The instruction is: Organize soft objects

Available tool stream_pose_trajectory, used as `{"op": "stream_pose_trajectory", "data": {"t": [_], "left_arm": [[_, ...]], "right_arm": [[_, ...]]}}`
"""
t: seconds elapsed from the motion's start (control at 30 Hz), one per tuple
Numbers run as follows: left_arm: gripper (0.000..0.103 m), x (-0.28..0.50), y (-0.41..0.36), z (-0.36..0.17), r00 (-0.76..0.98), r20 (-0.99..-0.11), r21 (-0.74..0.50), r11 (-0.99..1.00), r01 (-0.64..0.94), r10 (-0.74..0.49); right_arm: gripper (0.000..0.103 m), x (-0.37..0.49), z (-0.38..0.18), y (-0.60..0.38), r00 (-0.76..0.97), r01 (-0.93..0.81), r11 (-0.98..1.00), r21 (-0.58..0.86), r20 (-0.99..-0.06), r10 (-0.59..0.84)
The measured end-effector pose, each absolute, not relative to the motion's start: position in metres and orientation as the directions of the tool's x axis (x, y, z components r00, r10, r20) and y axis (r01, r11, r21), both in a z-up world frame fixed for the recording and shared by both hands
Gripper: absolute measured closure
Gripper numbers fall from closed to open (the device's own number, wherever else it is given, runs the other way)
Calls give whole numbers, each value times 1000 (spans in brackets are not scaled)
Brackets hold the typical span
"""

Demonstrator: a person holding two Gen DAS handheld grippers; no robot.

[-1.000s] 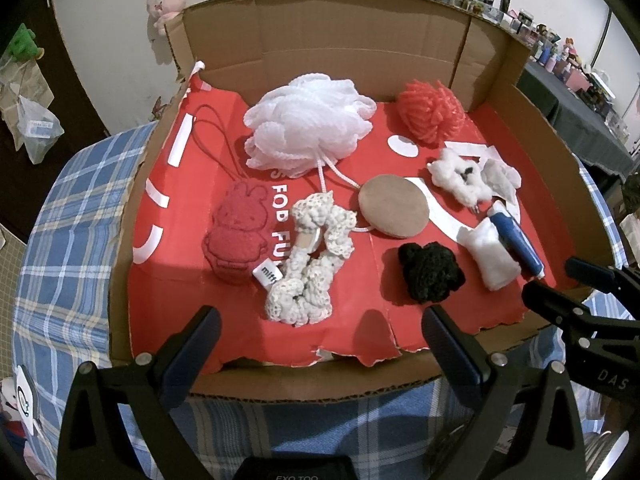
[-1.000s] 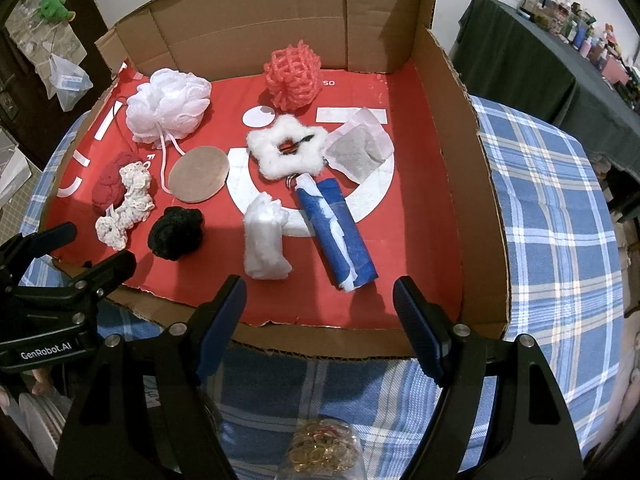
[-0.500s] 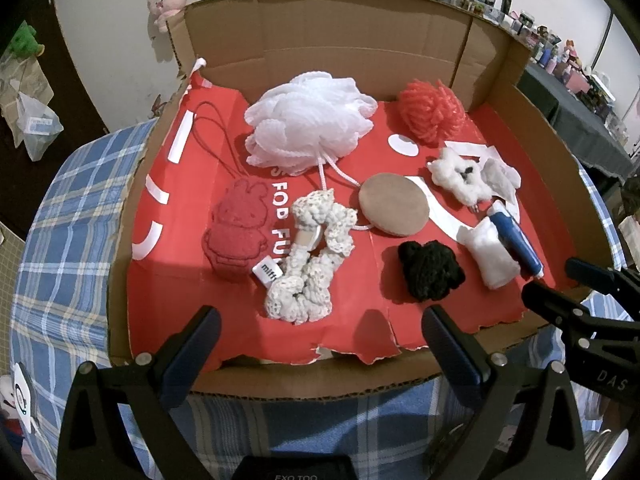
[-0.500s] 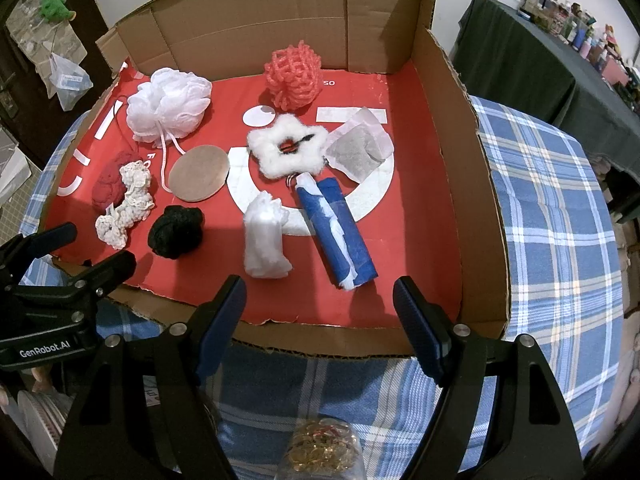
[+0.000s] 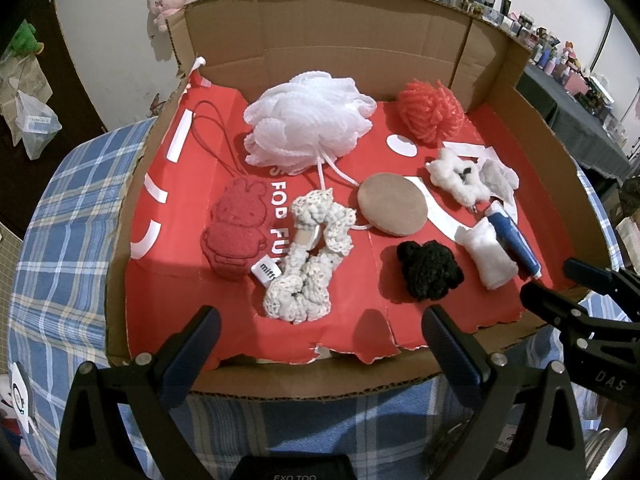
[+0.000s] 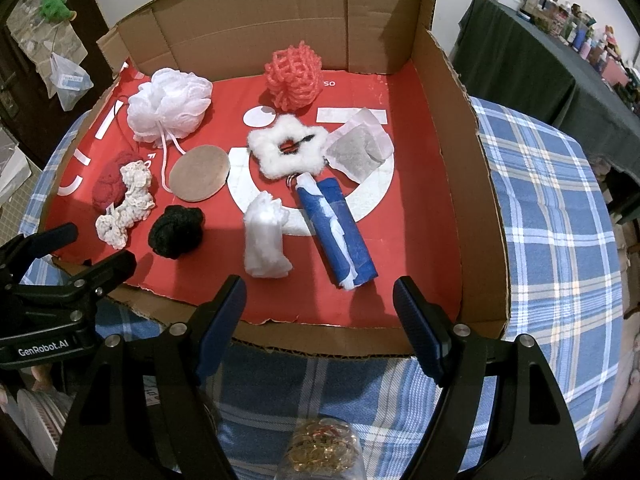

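A shallow cardboard box (image 5: 152, 344) (image 6: 480, 184) with a red floor holds the soft things. Among them are a white mesh pouf (image 5: 308, 120) (image 6: 168, 104), a coral knitted ball (image 5: 430, 112) (image 6: 294, 78), a red bunny plush (image 5: 236, 232), a cream lace scrunchie (image 5: 306, 264) (image 6: 128, 208), a black scrunchie (image 5: 430, 270) (image 6: 176, 230), a tan round pad (image 5: 392, 204) (image 6: 200, 172), a white fluffy ring (image 6: 286, 146), a white cotton wad (image 6: 266, 240) and a blue roll (image 6: 338, 228). My left gripper (image 5: 316, 332) and right gripper (image 6: 320, 300) hover open over the box's near rim, holding nothing.
The box sits on a blue plaid tablecloth (image 6: 552, 208). A clear jar of gold bits (image 6: 320, 456) stands just under the right gripper. A translucent sachet (image 6: 360, 152) lies by the fluffy ring. A dark table (image 6: 532, 64) with small bottles stands at the far right.
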State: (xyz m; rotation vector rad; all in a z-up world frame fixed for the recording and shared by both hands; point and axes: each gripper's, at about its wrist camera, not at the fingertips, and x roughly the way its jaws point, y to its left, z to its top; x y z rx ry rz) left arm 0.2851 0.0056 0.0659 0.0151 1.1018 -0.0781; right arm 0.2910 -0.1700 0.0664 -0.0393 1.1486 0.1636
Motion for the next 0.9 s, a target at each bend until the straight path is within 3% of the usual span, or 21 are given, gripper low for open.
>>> {"op": "stream_pose_trajectory", "data": {"t": [0.37,0.67,0.8,0.9], "left_arm": [[1,281,12,79,472,-877,-67,996,62,-88],[0,229,27,143,637,-763,-97,994,56,-110],[0,173,29,168,732,-665,-124,989,87,-147],[0,134,23,171,778,-606,-113,986,122,-166]], "right_arm": [[28,290,70,-170,419,-153,987,43,-902,104],[28,256,127,-185,559,-127,990,53,-821,116],[10,210,162,-191,662,-131,989,72,-736,141],[9,171,174,-187,723,-160,985,59,-673,158]]}}
